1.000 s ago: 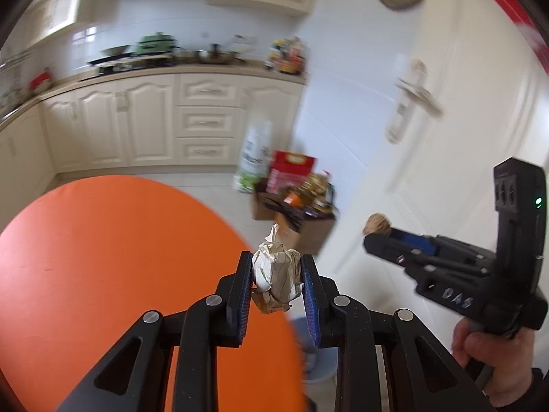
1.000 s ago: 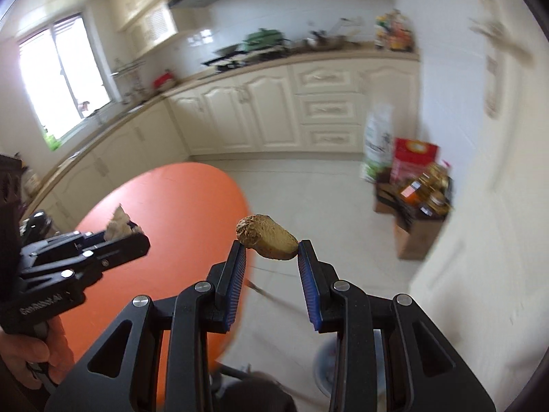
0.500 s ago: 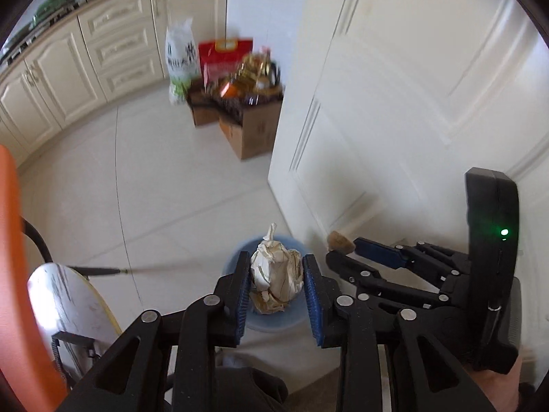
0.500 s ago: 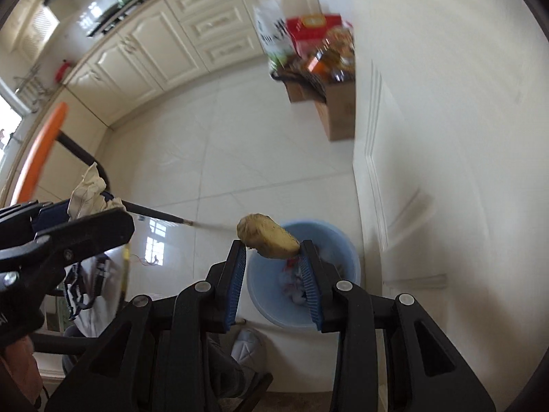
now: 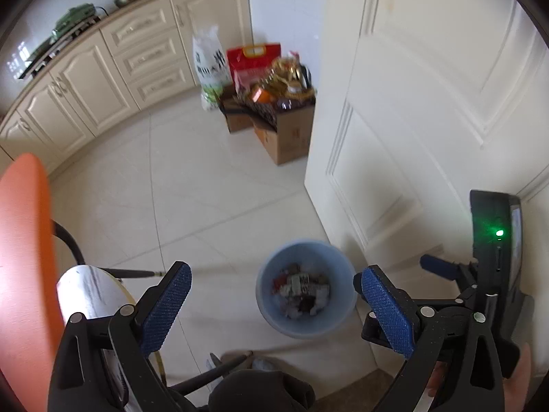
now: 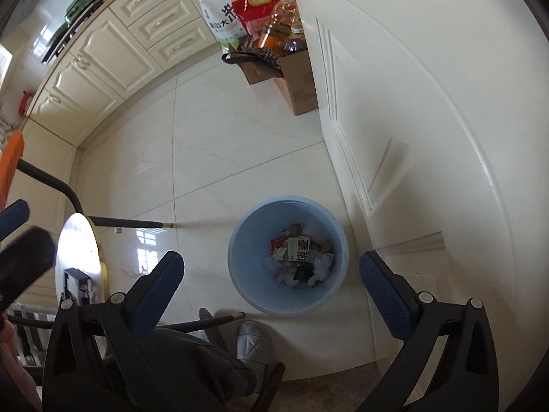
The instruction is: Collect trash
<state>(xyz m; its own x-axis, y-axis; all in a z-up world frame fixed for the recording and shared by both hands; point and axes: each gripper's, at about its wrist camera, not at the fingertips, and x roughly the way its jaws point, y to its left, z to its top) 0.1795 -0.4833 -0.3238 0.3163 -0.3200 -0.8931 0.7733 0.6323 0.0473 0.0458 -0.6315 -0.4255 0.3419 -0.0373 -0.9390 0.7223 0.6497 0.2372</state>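
A light blue trash bin [image 5: 271, 312] stands on the tiled floor beside a white door; it also shows in the right wrist view [image 6: 250, 281]. Mixed trash [image 5: 302, 290] lies in it, paper and wrappers [image 6: 302, 255]. My left gripper [image 5: 274, 302] is wide open and empty, held above the bin. My right gripper [image 6: 271, 274] is wide open and empty, also above the bin. The right gripper's body [image 5: 494, 267] shows at the right of the left wrist view. A left fingertip [image 6: 13, 213] shows at the left edge of the right wrist view.
The orange table edge [image 5: 24, 257] is at the left, with its black legs [image 6: 123, 222]. A round white stool [image 5: 89, 295] stands below it. A cardboard box of groceries [image 5: 284, 127] sits by the door [image 5: 429, 103]. Cream cabinets [image 5: 103, 79] line the far wall. My slipper [image 6: 252, 343] is near the bin.
Both grippers have opened wide. The crumpled paper has left the left gripper and the brown lump has left the right gripper; neither is between the fingers now.
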